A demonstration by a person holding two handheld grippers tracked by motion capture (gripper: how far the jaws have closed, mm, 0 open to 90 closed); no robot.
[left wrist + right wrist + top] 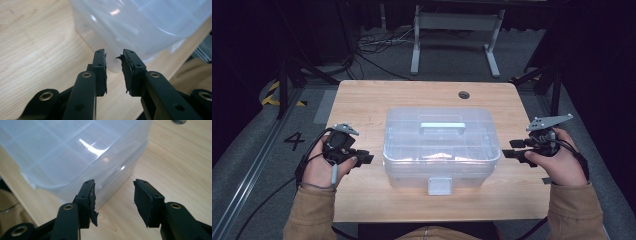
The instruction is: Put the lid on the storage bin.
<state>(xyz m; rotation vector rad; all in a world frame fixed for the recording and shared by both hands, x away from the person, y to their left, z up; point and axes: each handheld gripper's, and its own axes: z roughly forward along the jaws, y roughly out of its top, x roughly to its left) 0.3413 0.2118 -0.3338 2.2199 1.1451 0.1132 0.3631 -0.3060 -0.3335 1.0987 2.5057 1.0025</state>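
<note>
A clear plastic storage box [442, 145] with a lid, a top handle and a front latch stands in the middle of the wooden table [362, 100]. My left gripper [364, 159] is held to the left of the box, a short way off its side, jaws apart with nothing between them. In the left gripper view the box corner [130, 27] lies just beyond the gripper [114, 61]. My right gripper [508, 148] sits off the box's right side, jaws open and empty. In the right gripper view the box [75, 152] lies ahead and left of the gripper [113, 188].
A round cable hole [464, 94] is in the table's far edge. Beyond the table stand a white metal frame [457, 30] and cables on the floor. Bare wood lies on both sides of the box.
</note>
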